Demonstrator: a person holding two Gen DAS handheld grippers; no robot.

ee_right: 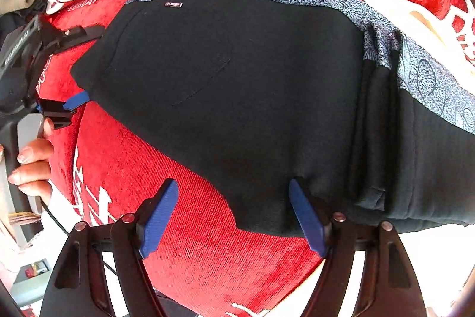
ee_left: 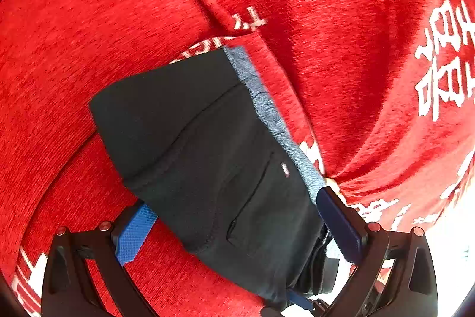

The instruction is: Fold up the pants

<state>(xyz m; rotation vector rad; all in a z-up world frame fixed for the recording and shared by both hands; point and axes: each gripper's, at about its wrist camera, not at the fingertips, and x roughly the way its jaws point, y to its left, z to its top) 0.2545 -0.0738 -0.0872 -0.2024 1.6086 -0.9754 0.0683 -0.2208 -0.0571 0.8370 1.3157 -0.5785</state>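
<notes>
With the black pants laid on the red cloth, both the left gripper and right gripper are spread unclenched astride their near edge, so both layers should be pinched evenly.

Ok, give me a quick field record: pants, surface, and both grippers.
pants: black pants, partly folded, speckled blue lining showing along the far edge
surface: red cloth with white characters
left gripper: open, fingers straddling the pants' end
right gripper: open, pants' near edge between the fingers
pocket label: small tag near the lining
</notes>
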